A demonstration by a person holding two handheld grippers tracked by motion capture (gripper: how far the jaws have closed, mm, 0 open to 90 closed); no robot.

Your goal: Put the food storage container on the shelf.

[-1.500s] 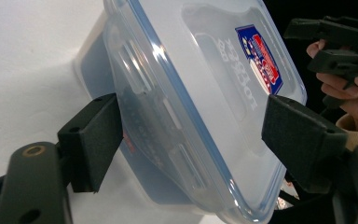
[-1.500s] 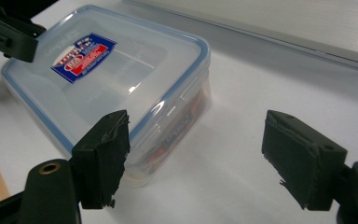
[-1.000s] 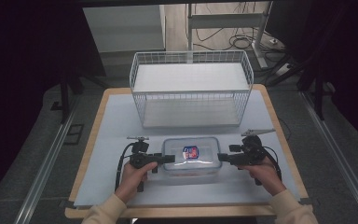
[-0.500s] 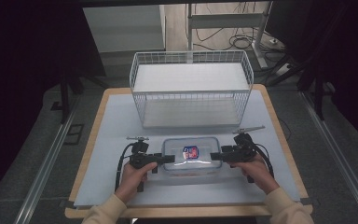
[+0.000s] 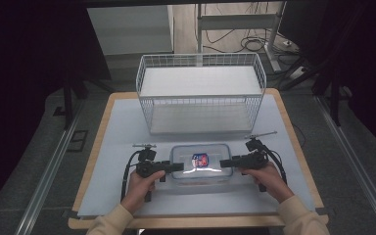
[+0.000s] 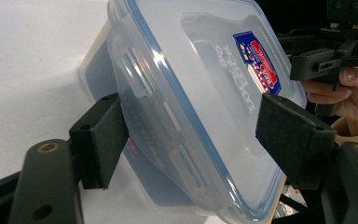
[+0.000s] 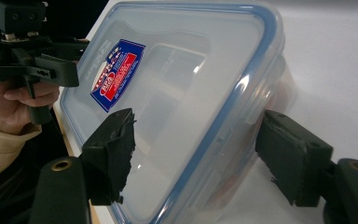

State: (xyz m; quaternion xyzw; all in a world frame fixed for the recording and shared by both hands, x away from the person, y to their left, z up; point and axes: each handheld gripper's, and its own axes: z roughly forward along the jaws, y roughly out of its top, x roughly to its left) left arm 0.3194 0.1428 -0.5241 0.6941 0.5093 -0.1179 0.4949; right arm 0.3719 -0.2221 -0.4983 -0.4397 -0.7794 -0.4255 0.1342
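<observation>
I have the table (image 5: 112, 147) under a white sheet, its wooden edge showing at the sides. Towards the far end stands a white wire basket (image 5: 200, 93), wide and squarely across my line ahead, well apart from my grippers. Behind it the floor carries a tangle of cables (image 5: 254, 44) near a desk leg.

Near my side of the table, between both hands, lies the clear plastic container (image 5: 201, 161) with its blue-rimmed lid on and a red and blue label (image 5: 200, 160) on top.

My left gripper (image 6: 191, 135) has its jaws spread, one pad below the container's end wall and the other above the lid; they look just short of touching, though I cannot be sure from this angle. My right gripper (image 7: 196, 154) is likewise parted, straddling the opposite end, one torn pad over the lid and one beside the wall. Each gripper view shows the other hand beyond the container.
</observation>
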